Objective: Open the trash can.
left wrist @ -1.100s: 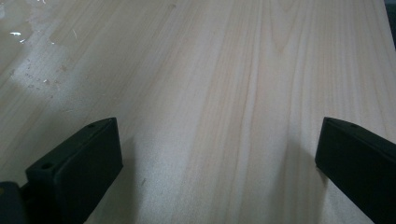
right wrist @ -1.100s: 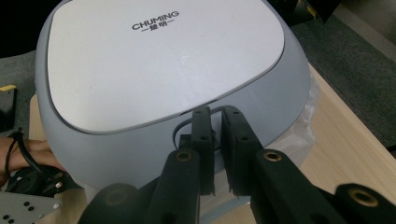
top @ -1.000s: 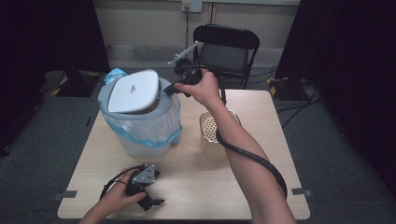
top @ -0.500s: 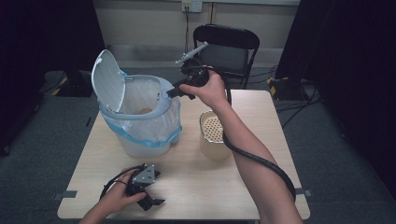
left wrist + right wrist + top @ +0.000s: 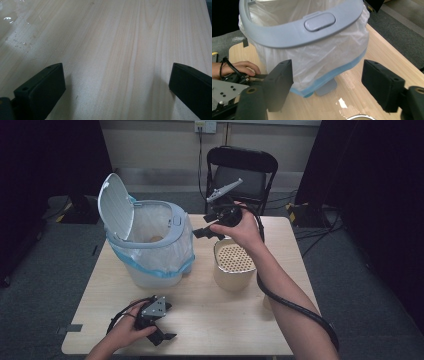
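Table: a pale wooden top; everything of the work stands or lies on it. In the right gripper view small wet spots shine on the wood near the bin's pedal.
Chair: a black folding chair, behind the far edge of the table.
Bin: a small pale grey pedal bin on the left half of the table, lined with a thin white bag that has a blue hem and hangs over the outside. Its grey rim carries a flat push button at the front. Something pale lies at the bottom; what it is, I cannot tell.
Lid: open, standing almost upright at the bin's far left side.
Pedal: grey, sticking out at the foot of the bin, toward the right gripper.
Container: a beige round pot with a perforated top, just right of the bin, apart from it, under the right hand.
Right gripper: held in the air between bin and container, jaws pointing at the bin. The jaws have just been opening; they stand wide now, with nothing between them and not touching the bin.
Left gripper: resting on the near left part of the table, in the person's left hand. Its jaws stand wide apart over bare wood and grasp nothing.
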`<state>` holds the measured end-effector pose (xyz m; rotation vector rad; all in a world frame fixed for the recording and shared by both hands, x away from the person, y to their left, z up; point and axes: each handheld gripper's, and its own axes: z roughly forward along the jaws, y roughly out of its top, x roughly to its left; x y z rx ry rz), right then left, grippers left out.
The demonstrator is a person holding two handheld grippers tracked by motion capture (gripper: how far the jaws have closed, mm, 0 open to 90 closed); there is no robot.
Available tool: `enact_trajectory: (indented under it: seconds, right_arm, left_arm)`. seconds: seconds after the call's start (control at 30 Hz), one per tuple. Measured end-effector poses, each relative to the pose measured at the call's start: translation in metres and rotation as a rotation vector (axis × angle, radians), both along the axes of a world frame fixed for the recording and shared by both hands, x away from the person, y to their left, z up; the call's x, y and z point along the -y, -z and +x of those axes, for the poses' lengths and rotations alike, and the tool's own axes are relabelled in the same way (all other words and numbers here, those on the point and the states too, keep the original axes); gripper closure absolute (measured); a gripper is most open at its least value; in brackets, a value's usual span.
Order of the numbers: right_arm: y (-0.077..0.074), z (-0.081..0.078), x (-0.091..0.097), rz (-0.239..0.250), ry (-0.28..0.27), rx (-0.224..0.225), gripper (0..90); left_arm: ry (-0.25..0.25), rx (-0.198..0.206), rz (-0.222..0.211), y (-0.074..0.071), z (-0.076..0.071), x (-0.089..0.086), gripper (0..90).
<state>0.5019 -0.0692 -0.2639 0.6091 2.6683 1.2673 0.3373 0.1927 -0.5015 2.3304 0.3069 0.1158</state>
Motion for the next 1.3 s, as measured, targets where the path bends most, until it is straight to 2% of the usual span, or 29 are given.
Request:
enact_trajectory:
  seconds: [0.23, 0.4, 0.5, 0.7, 0.93, 1.17, 1.3]
  right_arm:
    - [0.011, -0.009, 0.009, -0.002, 0.012, 0.004, 17.8]
    - [0.022, -0.017, 0.014, -0.008, -0.005, 0.001, 15.1]
    - [0.027, -0.021, 0.016, -0.012, 0.001, 0.011, 14.8]
    - [0.04, -0.03, 0.023, -0.022, -0.005, -0.002, 14.8]
    - [0.056, -0.039, 0.034, -0.005, -0.016, -0.018, 14.8]
    - [0.065, -0.049, 0.043, 0.013, -0.017, -0.023, 14.8]
    - [0.071, -0.056, 0.047, 0.004, -0.028, -0.024, 14.8]
  left_arm:
    - [0.0, 0.0, 0.0, 0.0, 0.0, 0.0, 0.0]
    - [0.0, 0.0, 0.0, 0.0, 0.0, 0.0, 0.0]
    - [-0.001, -0.001, 0.0, 0.0, 0.0, 0.0, 0.0]
    - [-0.005, 0.001, -0.01, 0.001, 0.0, 0.0, 0.0]
    - [-0.004, 0.002, -0.003, 0.001, 0.0, 0.0, 0.0]
    - [-0.005, 0.001, -0.001, 0.0, 0.0, 0.0, 0.0]
    - [-0.005, 0.002, -0.004, 0.001, 0.0, 0.0, 0.0]
